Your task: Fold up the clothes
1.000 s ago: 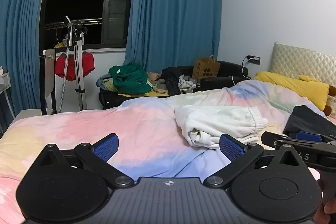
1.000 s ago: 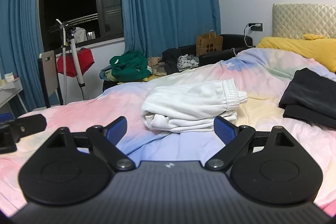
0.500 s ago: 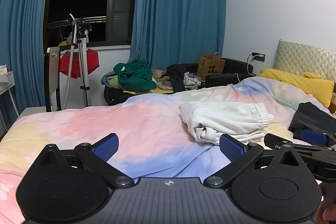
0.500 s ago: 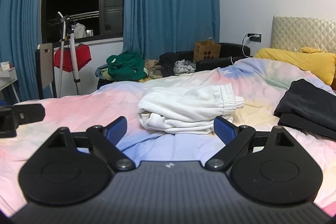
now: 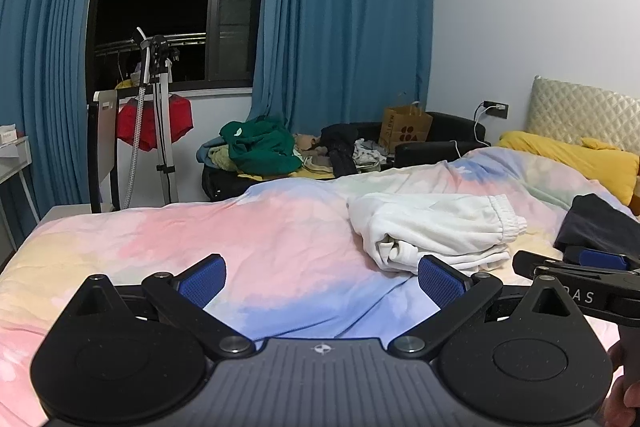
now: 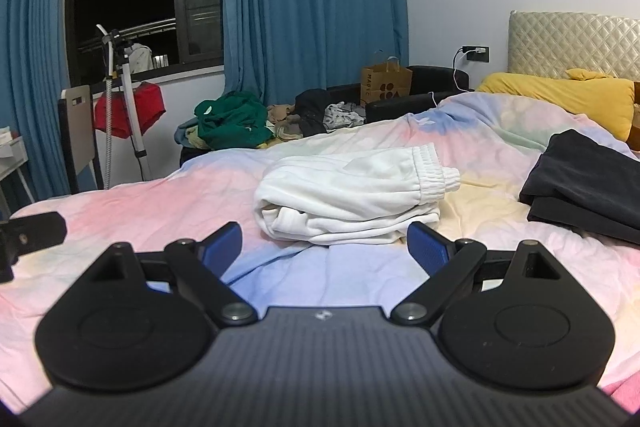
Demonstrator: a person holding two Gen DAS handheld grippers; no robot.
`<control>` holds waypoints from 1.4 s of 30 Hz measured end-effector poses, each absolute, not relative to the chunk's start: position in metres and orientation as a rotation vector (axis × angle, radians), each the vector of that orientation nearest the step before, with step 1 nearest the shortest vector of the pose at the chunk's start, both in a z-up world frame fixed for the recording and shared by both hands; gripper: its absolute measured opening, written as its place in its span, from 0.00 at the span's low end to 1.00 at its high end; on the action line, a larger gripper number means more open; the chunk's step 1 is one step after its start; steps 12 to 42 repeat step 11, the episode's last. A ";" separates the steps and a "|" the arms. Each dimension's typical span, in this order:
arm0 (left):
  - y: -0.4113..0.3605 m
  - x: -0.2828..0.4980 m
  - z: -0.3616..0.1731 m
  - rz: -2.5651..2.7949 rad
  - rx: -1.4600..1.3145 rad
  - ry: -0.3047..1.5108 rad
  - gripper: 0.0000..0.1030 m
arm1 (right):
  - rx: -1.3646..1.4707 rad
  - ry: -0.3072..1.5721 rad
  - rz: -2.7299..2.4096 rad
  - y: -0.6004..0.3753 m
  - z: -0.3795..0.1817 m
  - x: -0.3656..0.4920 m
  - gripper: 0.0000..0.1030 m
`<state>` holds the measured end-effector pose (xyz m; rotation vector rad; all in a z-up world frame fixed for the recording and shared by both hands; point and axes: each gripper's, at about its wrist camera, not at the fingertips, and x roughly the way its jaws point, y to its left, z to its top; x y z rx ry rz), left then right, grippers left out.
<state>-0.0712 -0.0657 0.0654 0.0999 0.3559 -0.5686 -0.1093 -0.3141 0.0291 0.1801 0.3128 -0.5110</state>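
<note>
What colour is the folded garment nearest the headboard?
Black, clearest in the right wrist view.

My left gripper (image 5: 320,279) is held level and low with its two blue-padded fingers (image 5: 202,279) spread wide apart and nothing between them. My right gripper (image 6: 322,247) is posed the same way, fingers (image 6: 426,247) splayed wide and gripping nothing. In the left wrist view my right gripper (image 5: 580,267) shows side-on just beside the left one, with a bit of my right hand (image 5: 626,399) wrapped around its handle at the lower right edge.
</note>
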 end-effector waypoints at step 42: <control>-0.064 -0.070 0.064 -0.567 0.096 0.366 1.00 | 0.169 0.320 -0.516 -0.311 0.029 -0.108 0.88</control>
